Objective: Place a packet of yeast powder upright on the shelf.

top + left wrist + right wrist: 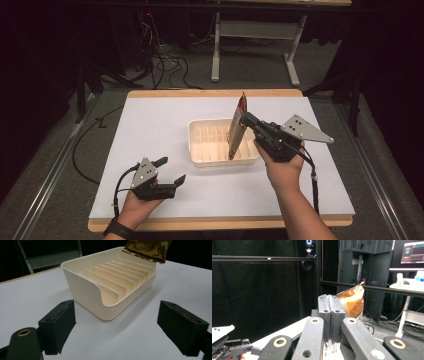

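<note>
Right hand-held gripper (246, 120), jaws clamped flat on the gold packet (237, 131) standing upright over the slotted cream rack (197, 145) at frame centre: keep packet vertical, align with one slot, lower slowly; left hand-held gripper (171, 170) idles wide open lower left.

From my seat, the print on the flat gold-brown foil packet (238, 127) is too small to read in the high view. In the left gripper view that packet (147, 248) is cut off by the top edge, beyond the jaws, so I see just its crinkled lower end over the cream ribbed plastic tray (82, 282). In the right gripper view the closed jaws cover most of the packet (352, 302); whatever striped part sits below them is blurred. The left gripper (170, 170) has its underside hidden against the white counter (150, 125).
</note>
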`<state>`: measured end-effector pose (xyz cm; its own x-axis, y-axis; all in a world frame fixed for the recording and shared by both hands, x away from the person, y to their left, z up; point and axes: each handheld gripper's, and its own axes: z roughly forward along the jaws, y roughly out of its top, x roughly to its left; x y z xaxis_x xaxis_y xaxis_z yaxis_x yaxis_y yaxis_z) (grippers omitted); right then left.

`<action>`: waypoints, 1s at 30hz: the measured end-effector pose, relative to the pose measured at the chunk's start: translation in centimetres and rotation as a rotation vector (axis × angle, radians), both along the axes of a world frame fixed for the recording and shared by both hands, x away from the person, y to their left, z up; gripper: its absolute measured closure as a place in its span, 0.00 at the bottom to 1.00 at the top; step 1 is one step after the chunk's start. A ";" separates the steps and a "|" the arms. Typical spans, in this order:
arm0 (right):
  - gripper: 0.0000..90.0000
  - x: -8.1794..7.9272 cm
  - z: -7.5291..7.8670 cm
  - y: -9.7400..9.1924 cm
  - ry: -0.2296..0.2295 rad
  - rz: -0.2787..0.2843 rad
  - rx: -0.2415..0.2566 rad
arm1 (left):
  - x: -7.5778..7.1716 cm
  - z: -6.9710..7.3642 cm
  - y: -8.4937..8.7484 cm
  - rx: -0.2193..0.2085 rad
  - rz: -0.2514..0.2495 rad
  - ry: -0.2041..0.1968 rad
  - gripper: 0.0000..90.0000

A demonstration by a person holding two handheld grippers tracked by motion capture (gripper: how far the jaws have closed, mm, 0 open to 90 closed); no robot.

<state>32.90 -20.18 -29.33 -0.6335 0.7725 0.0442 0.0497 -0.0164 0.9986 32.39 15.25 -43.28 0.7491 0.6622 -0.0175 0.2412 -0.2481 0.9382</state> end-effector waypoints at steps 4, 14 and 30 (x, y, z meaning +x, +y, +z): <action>1.00 0.4 -0.1 0.6 0.001 0.010 -0.002 | 0.0 0.0 0.0 -0.002 -0.002 0.001 0.17; 1.00 1.7 -0.5 2.0 0.009 0.022 -0.012 | 0.0 0.0 0.0 -0.001 -0.001 -0.001 0.17; 1.00 3.3 -1.0 3.8 0.026 0.026 -0.017 | -0.1 0.0 -0.1 -0.001 -0.007 0.001 0.17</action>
<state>36.25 -16.43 -30.31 -0.6521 0.7566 0.0477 0.0757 0.0024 0.9971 32.28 15.19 -43.27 0.7538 0.6568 -0.0192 0.2408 -0.2489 0.9381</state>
